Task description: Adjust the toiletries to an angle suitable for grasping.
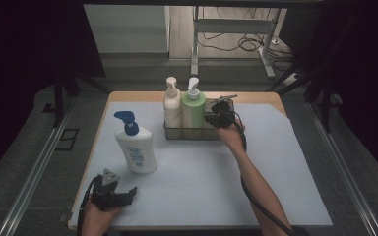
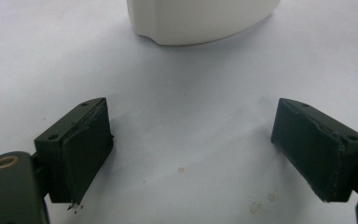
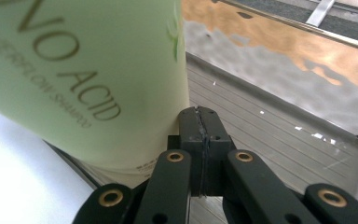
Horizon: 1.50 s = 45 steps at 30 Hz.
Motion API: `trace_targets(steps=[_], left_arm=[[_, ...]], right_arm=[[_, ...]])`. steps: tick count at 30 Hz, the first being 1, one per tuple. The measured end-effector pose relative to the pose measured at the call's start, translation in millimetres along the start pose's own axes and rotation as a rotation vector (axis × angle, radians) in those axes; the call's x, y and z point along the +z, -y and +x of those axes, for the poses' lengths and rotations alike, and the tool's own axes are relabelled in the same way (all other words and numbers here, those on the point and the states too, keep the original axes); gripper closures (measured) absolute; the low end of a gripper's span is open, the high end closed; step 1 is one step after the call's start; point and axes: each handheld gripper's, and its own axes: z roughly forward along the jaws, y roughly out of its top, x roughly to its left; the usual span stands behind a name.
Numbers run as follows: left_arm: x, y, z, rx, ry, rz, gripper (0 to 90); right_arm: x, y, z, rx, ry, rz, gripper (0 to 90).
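Note:
A pale green shampoo bottle (image 1: 193,109) (image 3: 84,70) and a cream pump bottle (image 1: 172,105) stand upright in a shiny metal basket (image 1: 189,132) at the table's far middle. My right gripper (image 1: 212,118) (image 3: 200,119) reaches into the basket's right part. Its jaws are shut flat against each other with nothing between them, and the tips sit right beside the green bottle's lower side. A white bottle with a blue pump (image 1: 137,147) (image 2: 200,18) stands on the left of the mat. My left gripper (image 1: 130,192) (image 2: 191,149) rests open near the front left edge and points toward that bottle's base.
A pale grey mat (image 1: 211,182) covers the wooden table (image 1: 128,97). The basket's ribbed floor (image 3: 270,130) to the right of the green bottle is bare. A metal stand and cables (image 1: 246,42) lie on the floor beyond the table.

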Motion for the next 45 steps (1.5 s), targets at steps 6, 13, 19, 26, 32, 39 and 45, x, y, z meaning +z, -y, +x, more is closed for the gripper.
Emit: trace_targets(steps=[6,13,19,26,32,39,45], left_arm=[[0.0,-0.1,0.1,0.0,0.0,0.001,11.6],[0.0,-0.1,0.1,0.0,0.0,0.001,11.6],[0.0,0.0,0.0,0.001,0.0,0.001,11.7],[0.1,0.1,-0.3,-0.003,0.001,-0.002,11.7],[-0.1,0.0,0.0,0.002,-0.001,0.001,11.7],[0.0,0.0,-0.3,-0.001,-0.001,-0.001,11.7],[0.0,0.0,-0.4,-0.003,0.001,-0.001,11.7]], right_arm=[[3.1,-1.5,5.9,-0.005,0.013,0.011,89.7],[1.4,-2.7,7.7,-0.018,0.025,0.022,89.8],[-0.3,-1.6,7.1,-0.034,0.024,0.021,87.6],[-11.2,-1.0,5.5,-0.05,0.013,-0.001,80.7],[-22.7,0.8,6.2,-0.062,0.015,-0.019,71.6],[-40.1,2.6,9.9,-0.085,0.0,-0.035,60.5],[-54.1,3.4,16.1,-0.112,-0.018,-0.037,46.7]])
